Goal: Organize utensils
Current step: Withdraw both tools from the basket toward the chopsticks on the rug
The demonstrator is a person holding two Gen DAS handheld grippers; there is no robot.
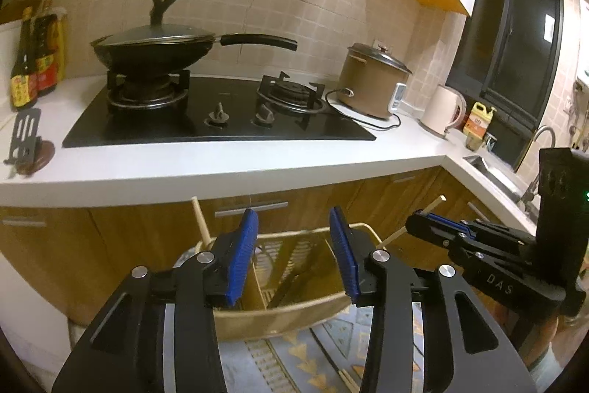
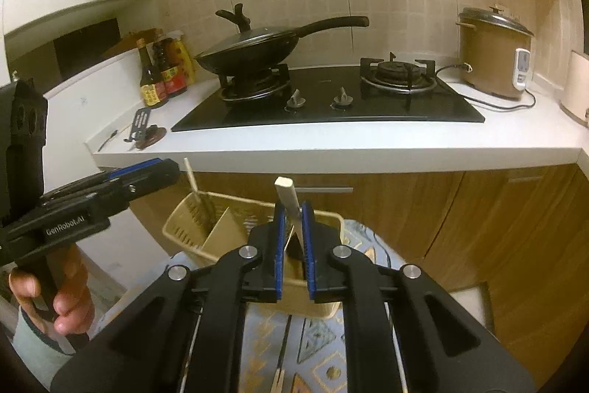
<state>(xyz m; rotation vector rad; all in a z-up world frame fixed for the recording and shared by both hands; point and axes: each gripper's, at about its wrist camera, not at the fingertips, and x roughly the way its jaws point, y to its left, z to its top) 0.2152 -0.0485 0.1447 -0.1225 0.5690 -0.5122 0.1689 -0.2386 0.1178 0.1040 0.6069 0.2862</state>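
Observation:
A beige slotted utensil basket (image 1: 294, 315) with a divider sits on a patterned cloth below the counter; it also shows in the right wrist view (image 2: 184, 231). My left gripper (image 1: 294, 256) is open and empty just above the basket. My right gripper (image 2: 293, 238) is shut on a pale wooden utensil handle (image 2: 287, 192), held upright over the basket's right part; it shows from the side in the left wrist view (image 1: 434, 220). A wooden chopstick (image 2: 192, 181) stands in the basket's left compartment, also seen in the left wrist view (image 1: 200, 220).
White counter (image 1: 221, 164) with a black gas hob (image 1: 221, 120), lidded wok (image 1: 154, 46), sauce bottles (image 1: 33, 61), rice cooker (image 1: 371, 80), kettle (image 1: 441, 109) and sink (image 1: 489, 172). A black spatula (image 1: 24, 135) lies at the counter's left. Wooden cabinets (image 2: 478, 209) stand behind the basket.

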